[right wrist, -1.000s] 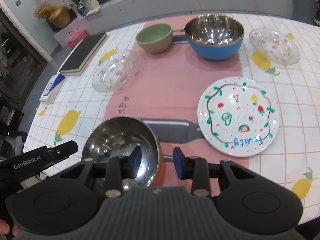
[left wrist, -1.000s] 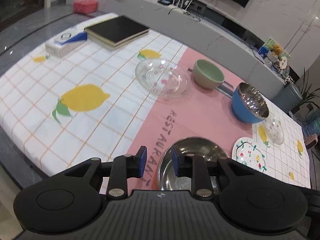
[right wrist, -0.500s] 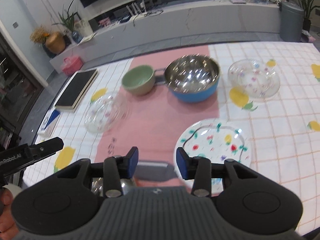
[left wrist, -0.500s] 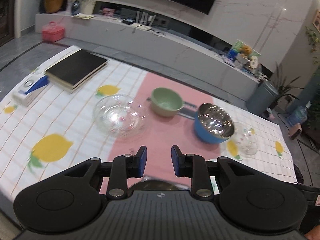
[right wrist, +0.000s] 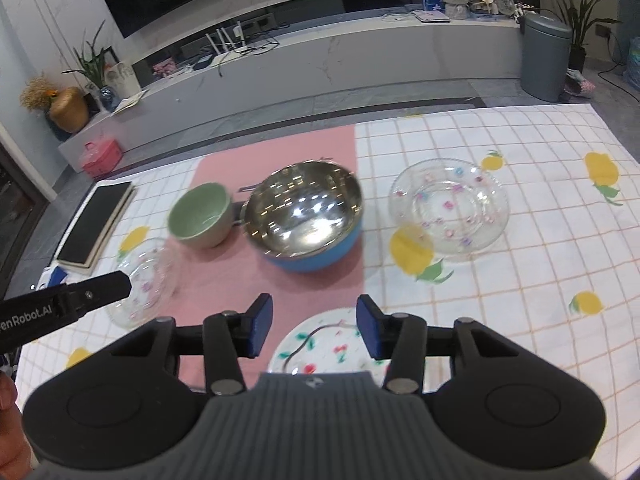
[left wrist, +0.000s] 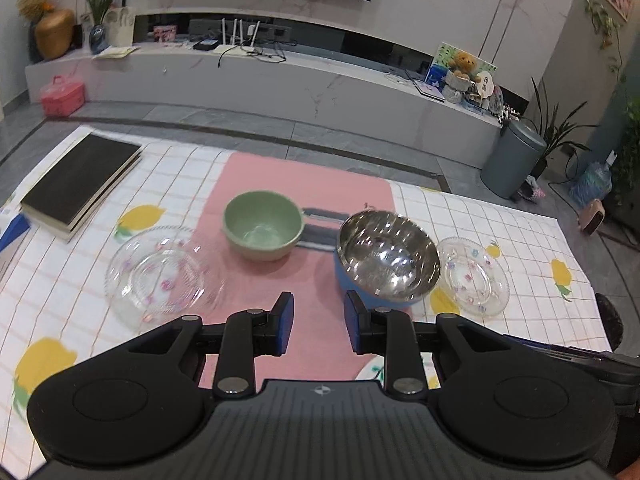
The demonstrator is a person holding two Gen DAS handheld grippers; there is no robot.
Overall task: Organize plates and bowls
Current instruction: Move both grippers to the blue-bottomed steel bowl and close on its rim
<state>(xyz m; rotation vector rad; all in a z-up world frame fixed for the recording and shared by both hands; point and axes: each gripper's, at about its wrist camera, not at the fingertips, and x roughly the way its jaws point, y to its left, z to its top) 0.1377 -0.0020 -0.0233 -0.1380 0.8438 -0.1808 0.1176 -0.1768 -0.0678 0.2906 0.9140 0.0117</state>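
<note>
A green bowl [left wrist: 262,230] and a blue steel-lined bowl [left wrist: 387,260] stand on the pink runner [left wrist: 308,184]. A clear glass plate [left wrist: 164,276] lies to the left and another clear plate [left wrist: 472,276] to the right. My left gripper [left wrist: 318,324] is open and empty, above the runner in front of the bowls. My right gripper [right wrist: 314,326] is open and empty above a painted white plate [right wrist: 324,350]. The right wrist view also shows the green bowl [right wrist: 200,216], the blue bowl [right wrist: 306,216], the right glass plate [right wrist: 450,208] and the left glass plate [right wrist: 144,284].
A black book [left wrist: 80,178] lies at the table's far left, with a blue-white box [left wrist: 12,236] near it. The left gripper's side [right wrist: 68,300] juts into the right wrist view. Beyond the table's far edge are a stone bench [left wrist: 280,80] and a grey bin [left wrist: 514,160].
Both grippers have risen and tilted up, away from the steel bowl at the near edge, which has dropped out of view. Both stay open.
</note>
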